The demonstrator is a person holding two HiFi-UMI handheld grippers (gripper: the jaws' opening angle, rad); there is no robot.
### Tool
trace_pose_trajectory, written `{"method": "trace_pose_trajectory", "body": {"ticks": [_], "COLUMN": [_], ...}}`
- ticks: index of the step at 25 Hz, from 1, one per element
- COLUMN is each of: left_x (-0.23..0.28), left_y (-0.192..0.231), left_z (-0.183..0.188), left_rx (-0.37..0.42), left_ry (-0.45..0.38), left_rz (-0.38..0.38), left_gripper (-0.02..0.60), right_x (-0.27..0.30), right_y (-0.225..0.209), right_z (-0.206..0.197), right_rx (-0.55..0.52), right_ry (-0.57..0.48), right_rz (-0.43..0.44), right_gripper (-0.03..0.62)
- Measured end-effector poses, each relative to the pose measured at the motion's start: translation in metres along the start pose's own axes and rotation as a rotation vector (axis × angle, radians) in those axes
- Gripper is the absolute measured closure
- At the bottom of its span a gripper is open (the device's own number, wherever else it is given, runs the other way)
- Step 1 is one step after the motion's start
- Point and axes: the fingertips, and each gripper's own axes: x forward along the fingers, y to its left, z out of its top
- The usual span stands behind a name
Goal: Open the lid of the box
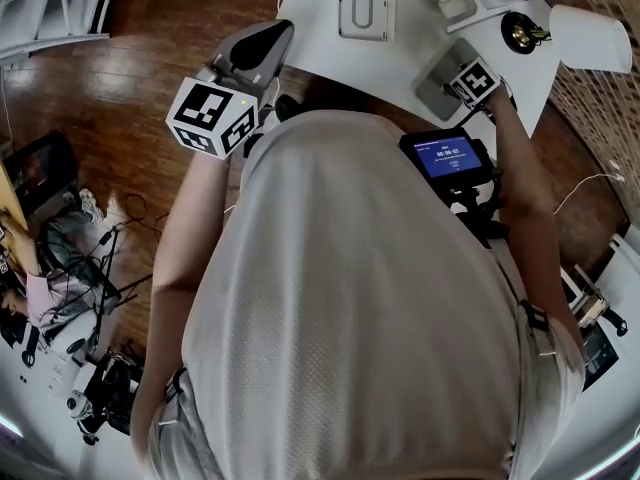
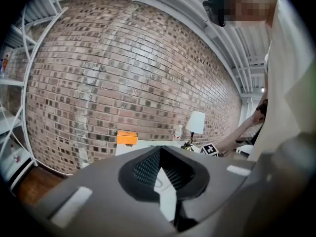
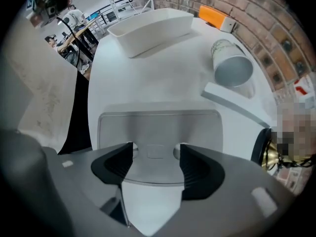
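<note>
A flat pale-grey box (image 3: 158,125) with rounded corners lies on the white table (image 3: 148,83), its lid down. My right gripper (image 3: 155,151) hovers just over the box's near edge. It is open, with a small latch tab (image 3: 154,151) showing in the gap between its dark pads (image 3: 118,162), which touch nothing. In the head view the box (image 1: 437,73) lies by that gripper's marker cube (image 1: 472,81). My left gripper (image 2: 160,153) is held up off the table and points at the brick wall. It is shut and empty. It shows in the head view as the left gripper (image 1: 262,48), over the table's left edge.
Behind the box are a long white tray (image 3: 153,26), a cup lying on its side (image 3: 232,68) on a white slab and an orange box (image 3: 213,16). A lamp base (image 3: 270,152) stands at the right. The person's body hides the near table edge.
</note>
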Motion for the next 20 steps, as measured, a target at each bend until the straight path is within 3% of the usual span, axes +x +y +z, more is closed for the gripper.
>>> {"method": "trace_pose_trajectory", "body": {"ticks": [4,9,17,20], "left_x": [0.005,0.014,0.013,0.006], "left_y": [0.004,0.007,0.012,0.014], "left_z": [0.0,0.004,0.02,0.026], "left_rx": [-0.005,-0.002,0.029,0.033], "left_ry": [-0.005,-0.017,-0.052,-0.073], "left_rz": [-0.015,-0.035,-0.022,0.0], "left_gripper": [0.581,0.581,0.581,0.581], "right_x": [-0.04,-0.128,-0.238,-0.274], "right_y": [-0.007,-0.001,0.076,0.106], "right_z": [0.028,0.119,0.238,0.269], "right_rx": [-0.044,-0.144,-0.408,-0.468], "right_ry": [-0.101,-0.394,-0.728,-0.864], "right_rz": [-0.052,-0.09,-0.05,-0.03], "right_gripper": [0.305,0.376,0.409,0.49]}}
